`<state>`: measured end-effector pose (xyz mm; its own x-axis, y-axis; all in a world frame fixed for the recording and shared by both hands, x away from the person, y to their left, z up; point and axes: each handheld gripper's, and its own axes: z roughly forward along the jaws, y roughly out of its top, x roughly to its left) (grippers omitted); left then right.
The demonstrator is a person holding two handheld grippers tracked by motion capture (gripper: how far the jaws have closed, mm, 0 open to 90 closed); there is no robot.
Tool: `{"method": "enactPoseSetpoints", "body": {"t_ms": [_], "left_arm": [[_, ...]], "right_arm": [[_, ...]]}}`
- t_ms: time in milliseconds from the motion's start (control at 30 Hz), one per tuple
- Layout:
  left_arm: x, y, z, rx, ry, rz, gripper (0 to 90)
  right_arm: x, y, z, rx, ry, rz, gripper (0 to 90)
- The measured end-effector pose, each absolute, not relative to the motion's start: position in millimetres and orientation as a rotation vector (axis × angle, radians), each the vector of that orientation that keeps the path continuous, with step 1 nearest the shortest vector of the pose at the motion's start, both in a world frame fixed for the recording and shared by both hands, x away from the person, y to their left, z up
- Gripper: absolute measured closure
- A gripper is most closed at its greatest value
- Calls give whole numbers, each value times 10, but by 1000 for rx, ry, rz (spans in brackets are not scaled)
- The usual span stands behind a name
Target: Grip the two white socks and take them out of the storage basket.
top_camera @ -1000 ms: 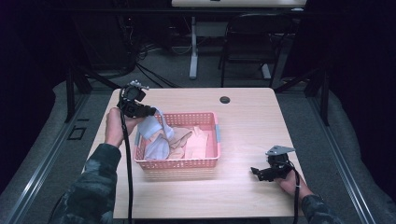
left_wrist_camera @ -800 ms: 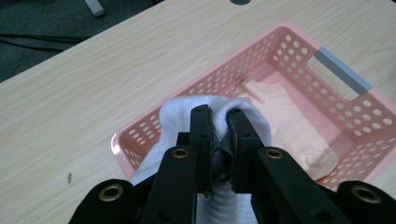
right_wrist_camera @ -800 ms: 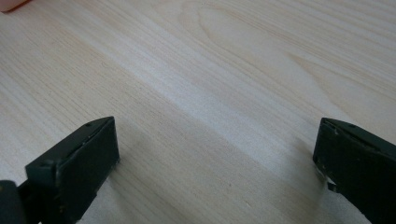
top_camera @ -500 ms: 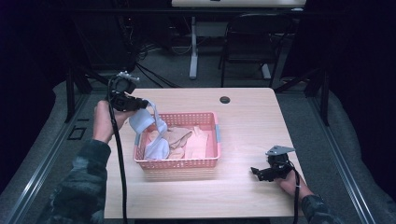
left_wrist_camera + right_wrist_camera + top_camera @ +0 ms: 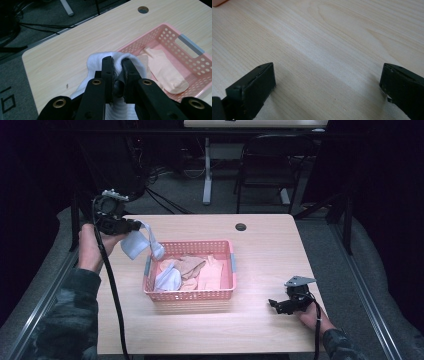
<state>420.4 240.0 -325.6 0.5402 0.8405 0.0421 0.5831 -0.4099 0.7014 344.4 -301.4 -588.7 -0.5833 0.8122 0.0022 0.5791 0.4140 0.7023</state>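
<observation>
White soft cloth sock (image 5: pixel 136 241) hangs over the pink plastic basket's (image 5: pixel 227 292) left rim, pinched in the raised left gripper (image 5: pixel 134 225) whose jaws clamp it; right gripper (image 5: pixel 274 304) rests on the wooden desk (image 5: pixel 265 245), jaws wide, empty

The left gripper (image 5: pixel 134 226), clamped on a pale white-grey fabric sock (image 5: pixel 136 243), now sits higher and farther toward the table's left edge than a second ago. The sock, earlier hanging down into the pink perforated plastic basket (image 5: pixel 227 292), now dangles above its left rim.
</observation>
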Motion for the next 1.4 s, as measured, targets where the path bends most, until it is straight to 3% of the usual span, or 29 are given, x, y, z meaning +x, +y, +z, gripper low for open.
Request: {"method": "enactPoseSetpoints", "body": {"t_ms": [733,1400], "left_arm": [[4070,3015,-3301,2089,1282,565,822],[4100,3278,-3772,2081,1379,508,821]], "right_arm": [[3445,-3015,-5888,1198,2336,960,0],[3444,-3014,-5887,1199,2336,960,0]]}}
